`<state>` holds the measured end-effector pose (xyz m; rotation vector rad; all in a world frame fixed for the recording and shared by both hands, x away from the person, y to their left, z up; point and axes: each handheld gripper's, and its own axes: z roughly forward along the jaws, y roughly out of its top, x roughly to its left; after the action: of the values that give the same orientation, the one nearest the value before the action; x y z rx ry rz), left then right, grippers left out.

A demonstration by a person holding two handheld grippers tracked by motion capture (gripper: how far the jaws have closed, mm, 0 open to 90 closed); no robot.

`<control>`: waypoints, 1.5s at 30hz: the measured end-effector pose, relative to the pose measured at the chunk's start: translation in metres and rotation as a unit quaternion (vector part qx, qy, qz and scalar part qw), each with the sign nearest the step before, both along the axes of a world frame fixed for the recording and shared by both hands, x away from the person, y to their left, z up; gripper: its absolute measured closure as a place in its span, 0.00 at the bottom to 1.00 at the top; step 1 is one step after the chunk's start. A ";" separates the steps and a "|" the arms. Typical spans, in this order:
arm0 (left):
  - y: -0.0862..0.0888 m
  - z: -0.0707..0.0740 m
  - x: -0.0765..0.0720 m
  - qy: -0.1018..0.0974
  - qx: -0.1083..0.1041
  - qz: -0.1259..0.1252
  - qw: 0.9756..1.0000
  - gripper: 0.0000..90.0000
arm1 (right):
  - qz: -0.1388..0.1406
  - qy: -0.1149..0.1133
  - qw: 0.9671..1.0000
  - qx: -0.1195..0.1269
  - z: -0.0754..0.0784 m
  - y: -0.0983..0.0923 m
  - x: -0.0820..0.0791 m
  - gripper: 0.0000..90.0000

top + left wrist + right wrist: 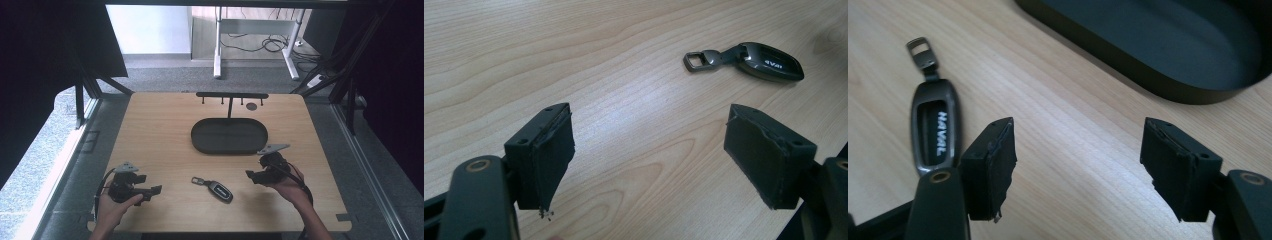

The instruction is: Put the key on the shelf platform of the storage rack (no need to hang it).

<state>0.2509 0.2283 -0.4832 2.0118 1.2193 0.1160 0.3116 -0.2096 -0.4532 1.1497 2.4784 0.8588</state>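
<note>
A dark grey key fob (219, 190) lies flat on the wooden counter (160, 140), between the two claws. It is a slim, glossy, rounded-oblong case with a darker inset panel carrying white lettering, and a short strap ends in a rectangular metal loop (198, 180). Its long axis runs diagonally: the loop end points toward the left claw (156, 189) and away from the person, the body end toward the near edge on the right claw's (251, 175) side. In the left claw's view the fob (769, 62) sits ahead and to the right of the gaping jaws; in the right claw's view it (935, 131) lies just beside the left jaw, loop (919, 51) pointing forward. Both claws are spread wide and grip nothing. A black oval tray (229, 135) lies beyond the right claw.
</note>
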 end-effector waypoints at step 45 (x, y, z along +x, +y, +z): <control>0.010 0.000 0.001 0.001 -0.012 0.006 1.000 0.23 | 0.142 0.094 0.981 -0.097 -0.035 0.114 -0.004 0.34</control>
<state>0.2519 0.2383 -0.4832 1.9840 1.2296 0.1037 0.3076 -0.0961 -0.4884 0.8601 2.8563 0.5787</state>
